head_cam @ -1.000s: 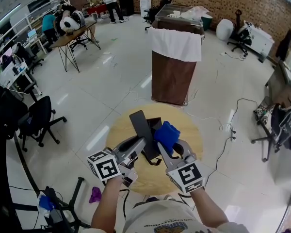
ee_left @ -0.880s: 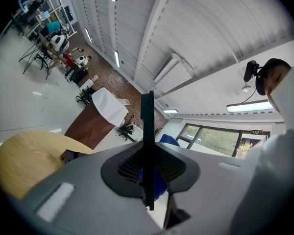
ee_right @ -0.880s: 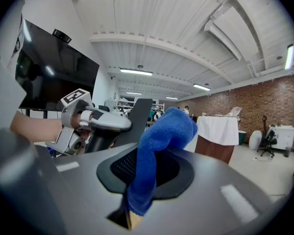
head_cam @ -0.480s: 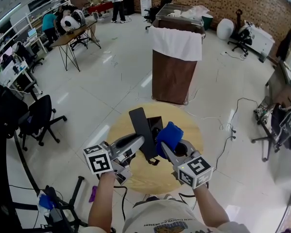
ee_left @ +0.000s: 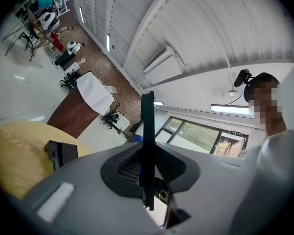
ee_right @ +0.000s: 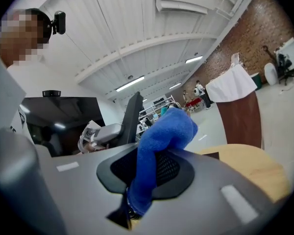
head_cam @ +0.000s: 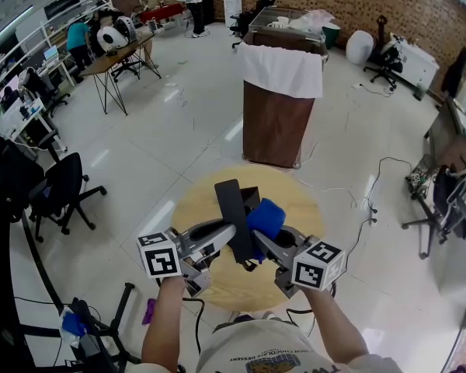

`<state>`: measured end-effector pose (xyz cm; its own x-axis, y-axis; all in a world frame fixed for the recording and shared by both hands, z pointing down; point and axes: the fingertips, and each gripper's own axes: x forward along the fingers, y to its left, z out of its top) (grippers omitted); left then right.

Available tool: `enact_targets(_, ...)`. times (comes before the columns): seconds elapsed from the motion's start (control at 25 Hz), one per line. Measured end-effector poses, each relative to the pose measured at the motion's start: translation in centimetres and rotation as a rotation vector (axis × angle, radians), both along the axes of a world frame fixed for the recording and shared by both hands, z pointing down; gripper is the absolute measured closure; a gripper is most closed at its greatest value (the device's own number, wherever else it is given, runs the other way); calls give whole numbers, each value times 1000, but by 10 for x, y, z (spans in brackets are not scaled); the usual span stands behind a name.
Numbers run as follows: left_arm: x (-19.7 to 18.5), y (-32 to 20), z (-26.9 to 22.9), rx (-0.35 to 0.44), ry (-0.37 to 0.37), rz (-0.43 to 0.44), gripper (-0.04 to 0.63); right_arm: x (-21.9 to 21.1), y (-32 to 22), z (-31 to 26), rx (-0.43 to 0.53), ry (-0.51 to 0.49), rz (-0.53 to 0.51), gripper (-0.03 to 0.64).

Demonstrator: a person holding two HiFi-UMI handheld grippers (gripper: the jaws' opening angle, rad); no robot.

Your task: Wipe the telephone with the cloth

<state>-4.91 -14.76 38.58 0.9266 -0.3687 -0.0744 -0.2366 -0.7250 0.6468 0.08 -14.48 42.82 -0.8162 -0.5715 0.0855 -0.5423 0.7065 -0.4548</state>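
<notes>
Seen edge-on only from the left gripper [ee_left: 146, 173], the telephone [ee_left: 147, 126] is pinched there; the cloth [ee_right: 162, 130] is pinched in the fingers of the level right gripper [ee_right: 144, 175].

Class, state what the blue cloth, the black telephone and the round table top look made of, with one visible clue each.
The cloth: soft fleecy fabric, probably microfibre; it folds and bulges, with a fuzzy matt surface. The telephone: smooth dark slab, likely glass or plastic; thin, rigid, straight-edged. The table top: pale wood or wood-look laminate; yellowish, faintly grained, matt.
</notes>
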Motion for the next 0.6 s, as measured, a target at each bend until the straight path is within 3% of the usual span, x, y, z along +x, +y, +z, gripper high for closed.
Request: enact_targets(0.6, 11, 12, 13, -22, -4, 42, 535, 2, -14, -18, 12, -50, -1, 555)
